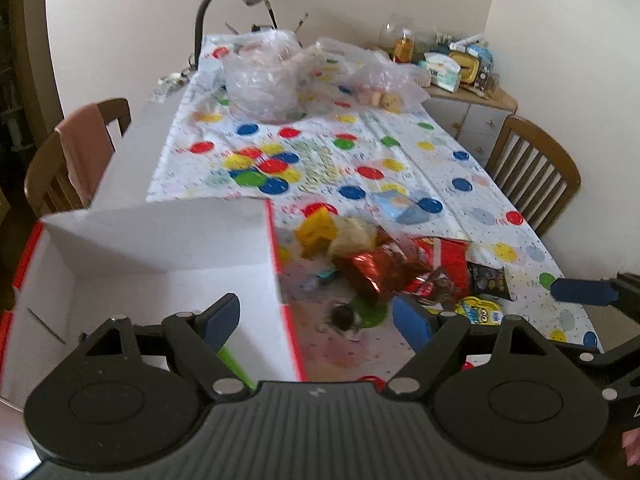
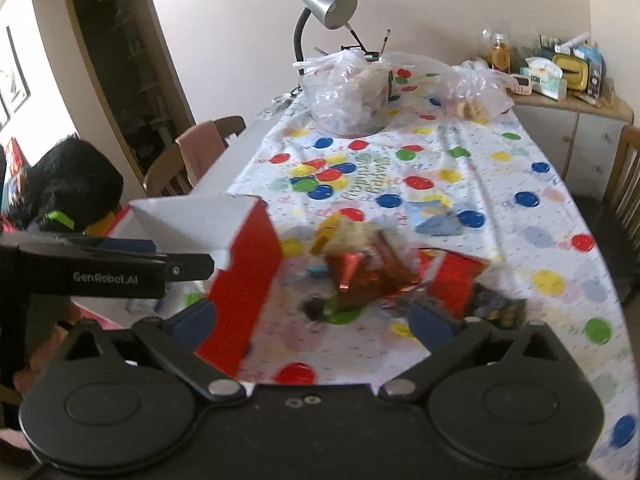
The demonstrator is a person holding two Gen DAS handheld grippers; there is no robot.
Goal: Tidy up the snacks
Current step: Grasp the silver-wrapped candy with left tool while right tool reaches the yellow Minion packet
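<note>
A loose pile of snack packets [image 1: 400,264] is seen near the front of the table, on the spotted tablecloth [image 1: 400,148], just to the right of an open box [image 1: 168,240] that is white inside and red outside; in it a red foil bag [image 2: 360,276], a yellow packet [image 1: 316,232] and a dark packet [image 1: 490,280] can be told apart, though blur hides their print. The box's raised flap and right wall stand close against the pile, while bare cloth is left open beyond the pile toward the middle of the table. The left gripper [image 1: 320,320] is held over the box's right wall with its jaws apart and nothing between them; the right gripper [image 2: 314,320] is held before the pile, jaws spread wide and empty. "GenRobot.AI" is read on the left gripper's side in the right wrist view. Lettering printed on the cloth is too blurred to read. Farther back, clear plastic bags [image 2: 348,92] and a desk lamp [image 2: 324,4] are placed at the far end, wooden chairs [image 1: 536,172] line both sides, and a cluttered cabinet [image 2: 568,92] stands in the corner.
</note>
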